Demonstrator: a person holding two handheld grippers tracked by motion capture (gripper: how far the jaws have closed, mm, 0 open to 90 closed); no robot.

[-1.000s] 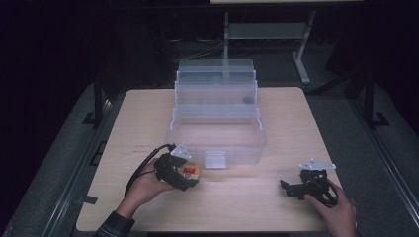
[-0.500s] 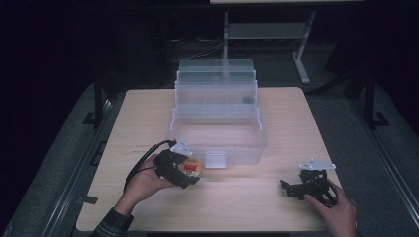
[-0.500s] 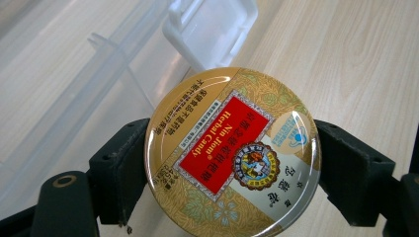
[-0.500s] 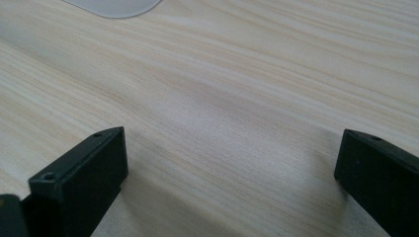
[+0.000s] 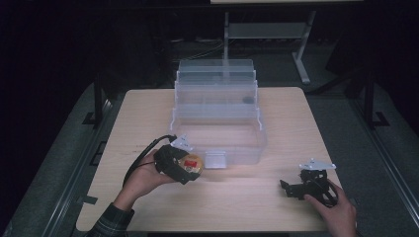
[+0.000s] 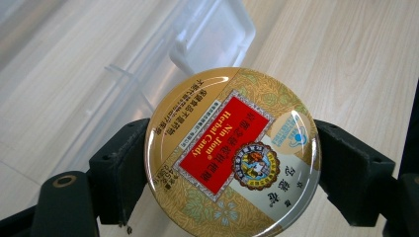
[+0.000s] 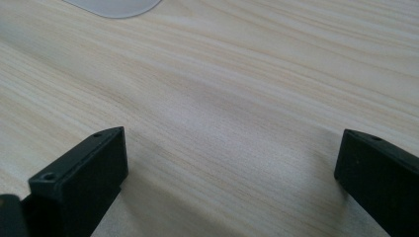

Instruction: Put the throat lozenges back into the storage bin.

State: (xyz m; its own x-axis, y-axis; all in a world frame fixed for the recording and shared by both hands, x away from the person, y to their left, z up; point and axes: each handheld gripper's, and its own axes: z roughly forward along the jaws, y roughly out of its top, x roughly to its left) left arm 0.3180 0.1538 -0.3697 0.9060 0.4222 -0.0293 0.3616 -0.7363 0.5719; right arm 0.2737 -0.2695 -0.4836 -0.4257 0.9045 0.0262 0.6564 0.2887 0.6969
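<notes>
A round gold candy tin (image 6: 232,153) with a red label sits clamped between the two black jaws of my left gripper (image 5: 184,169), its lid facing the camera. In the high view the tin (image 5: 190,165) hangs just in front of the clear plastic tiered organizer (image 5: 217,116), near the front tab (image 5: 215,159). My right gripper (image 5: 291,187) rests low over the bare wood at the front right, open, with nothing between its fingers (image 7: 79,177).
The wooden table (image 5: 291,118) carries the clear tiered organizer at its centre back. The organizer's front bin wall (image 6: 123,89) lies just behind the tin. A dark small object (image 5: 247,100) sits in an upper tier. Dark floor surrounds the table.
My left gripper with the tin has shifted slightly toward the organizer's front and tilted. The right gripper has stayed where it was.
</notes>
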